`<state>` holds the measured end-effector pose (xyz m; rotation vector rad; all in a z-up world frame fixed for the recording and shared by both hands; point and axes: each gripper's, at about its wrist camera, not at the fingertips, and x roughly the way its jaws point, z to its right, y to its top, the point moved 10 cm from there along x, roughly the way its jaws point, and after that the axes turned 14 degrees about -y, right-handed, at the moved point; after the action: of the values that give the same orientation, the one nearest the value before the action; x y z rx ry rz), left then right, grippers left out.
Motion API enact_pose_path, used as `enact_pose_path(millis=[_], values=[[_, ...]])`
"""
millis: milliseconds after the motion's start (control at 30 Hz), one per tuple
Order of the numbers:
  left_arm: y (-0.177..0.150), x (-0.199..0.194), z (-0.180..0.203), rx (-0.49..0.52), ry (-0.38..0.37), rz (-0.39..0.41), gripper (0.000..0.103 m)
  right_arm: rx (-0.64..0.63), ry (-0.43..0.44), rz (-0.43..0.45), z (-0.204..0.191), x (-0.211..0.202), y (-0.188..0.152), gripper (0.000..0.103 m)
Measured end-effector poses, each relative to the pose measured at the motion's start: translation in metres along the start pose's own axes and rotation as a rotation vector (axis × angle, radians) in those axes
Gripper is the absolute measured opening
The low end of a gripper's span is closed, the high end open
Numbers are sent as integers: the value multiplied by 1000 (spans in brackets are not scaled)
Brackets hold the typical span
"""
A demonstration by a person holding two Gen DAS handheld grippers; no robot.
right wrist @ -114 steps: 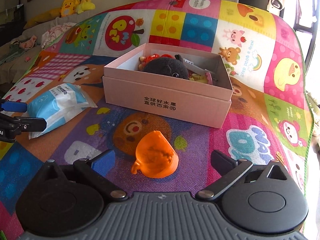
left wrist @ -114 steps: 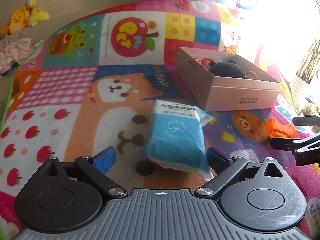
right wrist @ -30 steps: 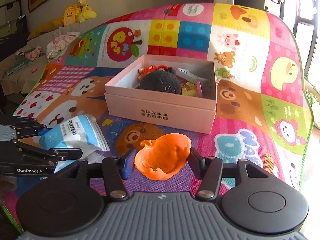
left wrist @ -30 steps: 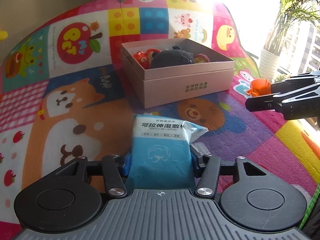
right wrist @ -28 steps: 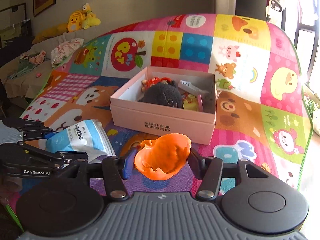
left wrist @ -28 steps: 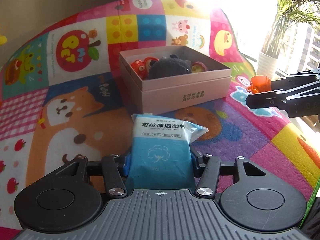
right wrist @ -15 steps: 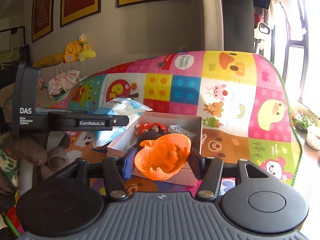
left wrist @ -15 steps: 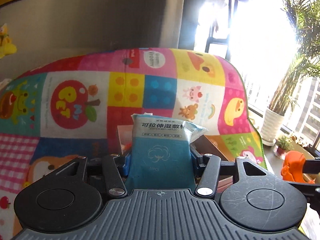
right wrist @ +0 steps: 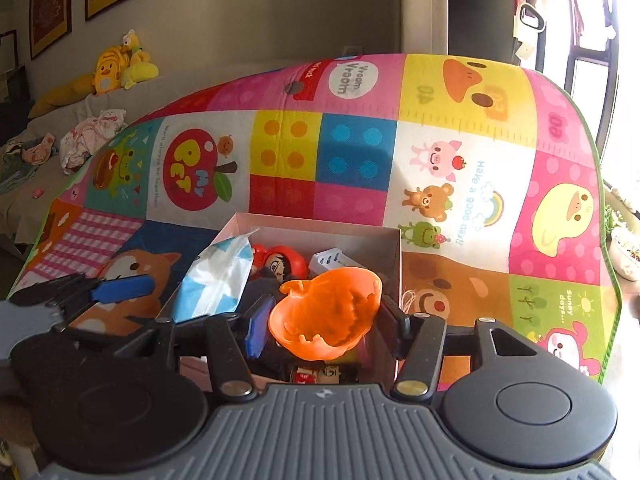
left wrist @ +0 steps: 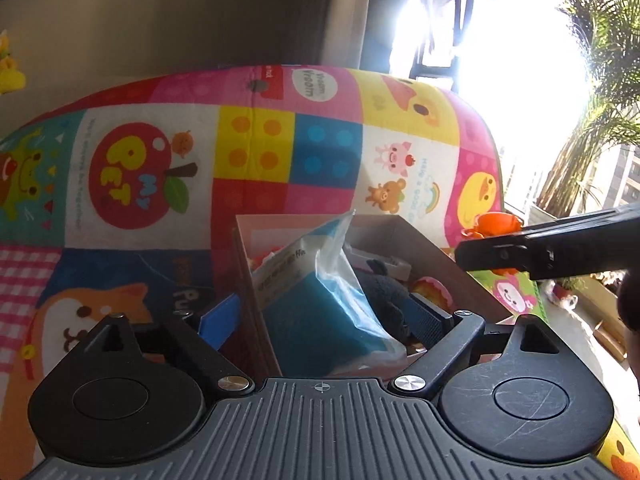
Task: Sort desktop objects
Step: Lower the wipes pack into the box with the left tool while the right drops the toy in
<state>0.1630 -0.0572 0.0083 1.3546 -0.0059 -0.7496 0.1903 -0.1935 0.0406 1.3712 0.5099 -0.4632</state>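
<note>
Both grippers over the box, one letting go, one yet to drop.

The left gripper (left wrist: 326,316) has its jaws opening, so the blue-and-white plastic pack of wet wipes (left wrist: 316,292) tips free between them, touching neither pad, into the pink cardboard box (left wrist: 444,256). The right gripper (right wrist: 320,322) clamps the orange pumpkin-shaped plastic cup (right wrist: 326,314), mouth towards the camera, above the box's right half, probably waiting its turn. From that camera the pack leans at ten o'clock; a red round-faced doll (right wrist: 280,262) lies at twelve o'clock on the patchwork play mat (right wrist: 480,160).
</note>
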Motion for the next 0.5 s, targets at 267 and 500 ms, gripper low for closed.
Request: enact_pose_path(millis=[267, 500], values=[[-6, -27, -1, 68, 14, 8, 96, 18, -8, -52, -14, 41, 23, 62], [-7, -30, -19, 55, 80, 17, 96, -66, 92, -139, -46, 41, 1, 53]])
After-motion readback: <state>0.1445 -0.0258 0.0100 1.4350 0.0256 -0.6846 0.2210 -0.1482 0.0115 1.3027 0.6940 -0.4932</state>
